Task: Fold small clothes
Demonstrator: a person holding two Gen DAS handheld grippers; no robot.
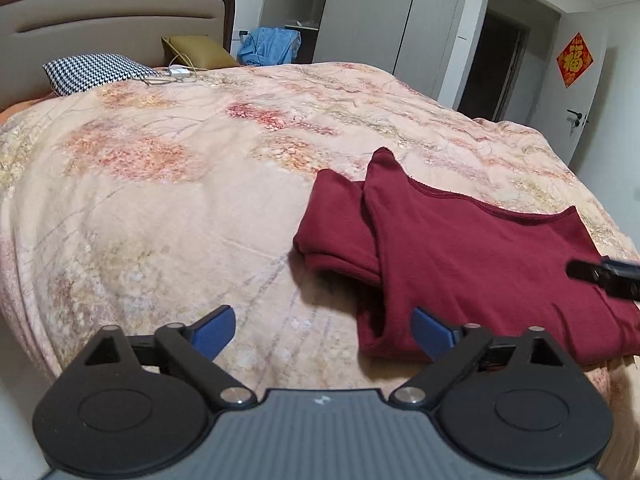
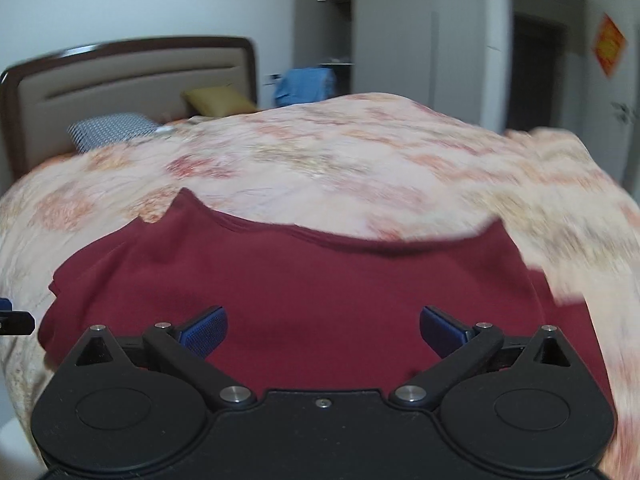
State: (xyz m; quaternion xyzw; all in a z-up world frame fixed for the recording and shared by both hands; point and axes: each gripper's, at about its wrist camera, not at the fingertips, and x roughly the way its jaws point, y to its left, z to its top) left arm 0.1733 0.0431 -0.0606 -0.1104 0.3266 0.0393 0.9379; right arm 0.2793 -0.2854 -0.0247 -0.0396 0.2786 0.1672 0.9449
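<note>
Left claw: both blue-padded fingers are spread wide toward 10 and 2 o'clock, nothing is between them, and the unit is pitched downward. Right claw: fingers are spread to the same width, nothing is gripped, and the unit is also pitched downward. In the left wrist view, one black tip of the right claw enters the frame at 3 o'clock.

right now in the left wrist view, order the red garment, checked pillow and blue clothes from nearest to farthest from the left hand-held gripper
1. Red garment, right, beside the left hand-held gripper.
2. Checked pillow, far left by the headboard.
3. Blue clothes, beyond the bed.
</note>
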